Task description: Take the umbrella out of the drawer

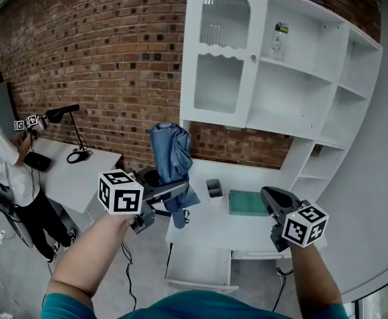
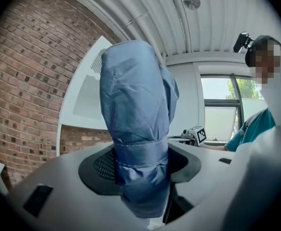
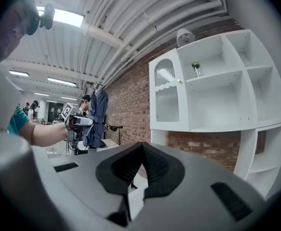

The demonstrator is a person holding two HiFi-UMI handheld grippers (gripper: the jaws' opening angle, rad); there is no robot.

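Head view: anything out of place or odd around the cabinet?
Only the drawer under the counter, which stands pulled out. The blue umbrella is upright in the left gripper, jaws closed on it, its fabric loosely bunched rather than neatly rolled. Nothing looks spilled or damaged; the right gripper is empty, jaws together.

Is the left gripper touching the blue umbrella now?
Touching. The left gripper view shows the left gripper with its jaws clamped on the strapped middle of the umbrella.
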